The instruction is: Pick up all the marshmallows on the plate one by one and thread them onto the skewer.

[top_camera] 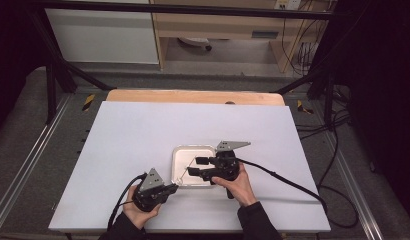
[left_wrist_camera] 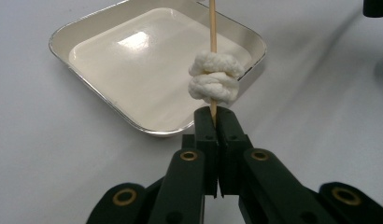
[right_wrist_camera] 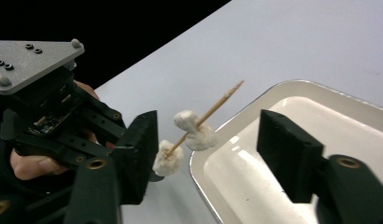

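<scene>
Two white lumps (right_wrist_camera: 187,133) sit on the skewer (right_wrist_camera: 213,109), which the left gripper (left_wrist_camera: 213,122) clamps by its lower end — stick slanting up over the tray (top_camera: 179,150) rim on the desk (top_camera: 133,130). Right gripper (right_wrist_camera: 206,140), nearer, jaws apart, straddles it — nothing pinched.

One skewer (left_wrist_camera: 212,28); two marshmallows (left_wrist_camera: 214,77); one tray (left_wrist_camera: 87,25)

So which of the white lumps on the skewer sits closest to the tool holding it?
The lump right against the left tool, at the held end of the skewer. The other pieces sit farther up, toward its bare tip.
</scene>
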Motion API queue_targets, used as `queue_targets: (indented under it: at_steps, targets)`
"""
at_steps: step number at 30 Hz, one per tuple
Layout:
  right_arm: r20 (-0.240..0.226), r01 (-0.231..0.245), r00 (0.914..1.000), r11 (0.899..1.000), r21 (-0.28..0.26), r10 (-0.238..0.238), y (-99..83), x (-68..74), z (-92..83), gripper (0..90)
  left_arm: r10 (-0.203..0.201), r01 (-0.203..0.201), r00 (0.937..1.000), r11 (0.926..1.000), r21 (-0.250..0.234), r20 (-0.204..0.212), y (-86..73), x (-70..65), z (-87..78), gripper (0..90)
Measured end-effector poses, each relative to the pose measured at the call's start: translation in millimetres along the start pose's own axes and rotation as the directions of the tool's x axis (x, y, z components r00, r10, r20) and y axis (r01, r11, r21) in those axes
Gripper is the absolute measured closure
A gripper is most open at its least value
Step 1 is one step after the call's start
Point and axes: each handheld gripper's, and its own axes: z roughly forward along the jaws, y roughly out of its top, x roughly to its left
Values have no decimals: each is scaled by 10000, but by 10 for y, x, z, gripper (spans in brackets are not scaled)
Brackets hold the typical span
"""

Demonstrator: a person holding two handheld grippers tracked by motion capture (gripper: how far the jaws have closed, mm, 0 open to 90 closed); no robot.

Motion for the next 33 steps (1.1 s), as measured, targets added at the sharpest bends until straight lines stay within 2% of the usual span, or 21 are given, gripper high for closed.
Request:
queue_targets:
  at_steps: [3,6,13,23,26,33]
  targets:
    - [248,75,9997,9999,-88,-73,6,-6,-38,275,-44,43,10000,10000,-60,-41,1,11,-15,884]
    - [678,315,9972,9995,55,-318,-14,-20,-74,202,-107,106,9999,9999,-111,-59,1,16,-24,884]
    - [1424,588,9879,9980,238,-616,-110,-103,-202,94,-143,142,9999,9998,-168,-96,5,25,-41,884]
    - [2226,493,9728,9961,725,-643,-319,-263,-480,31,-76,75,9999,9999,-98,-91,15,21,-41,883]
    - [2529,396,9656,9955,861,-603,-386,-319,-572,18,-61,61,9999,10000,-15,-89,23,26,-45,883]
    - [2819,339,9572,9930,1132,-649,-572,-430,-751,8,-132,133,9998,9999,25,-113,66,49,-74,882]
